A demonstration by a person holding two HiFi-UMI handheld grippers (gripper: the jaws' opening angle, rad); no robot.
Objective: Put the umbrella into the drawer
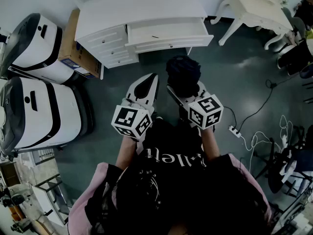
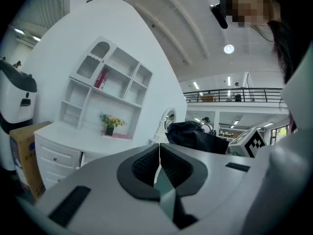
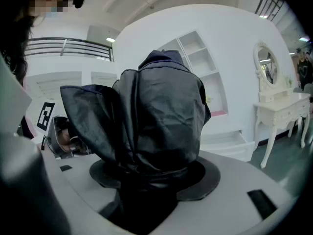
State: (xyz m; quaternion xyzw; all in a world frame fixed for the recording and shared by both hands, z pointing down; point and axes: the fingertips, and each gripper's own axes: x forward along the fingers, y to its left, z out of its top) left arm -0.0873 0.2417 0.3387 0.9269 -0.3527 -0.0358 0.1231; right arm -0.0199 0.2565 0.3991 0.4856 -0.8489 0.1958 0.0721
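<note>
A folded black umbrella [image 1: 183, 73] sits bunched between the jaws of my right gripper [image 1: 185, 87], which is shut on it and held in front of the person's chest. In the right gripper view the umbrella [image 3: 156, 111] fills the middle and hides the fingertips. My left gripper [image 1: 152, 78] hovers just left of it, jaws pressed together and empty; its closed pads [image 2: 146, 163] show in the left gripper view. Ahead stands a white desk [image 1: 137, 9] with its wide drawer [image 1: 171, 44] pulled open. That drawer [image 3: 226, 142] also appears behind the umbrella.
Two large white machines [image 1: 39, 109] and a cardboard box [image 1: 78, 53] stand to the left of the desk. A white dressing table [image 1: 254, 6] is at the back right. Cables and a power strip [image 1: 236, 131] lie on the dark floor at right.
</note>
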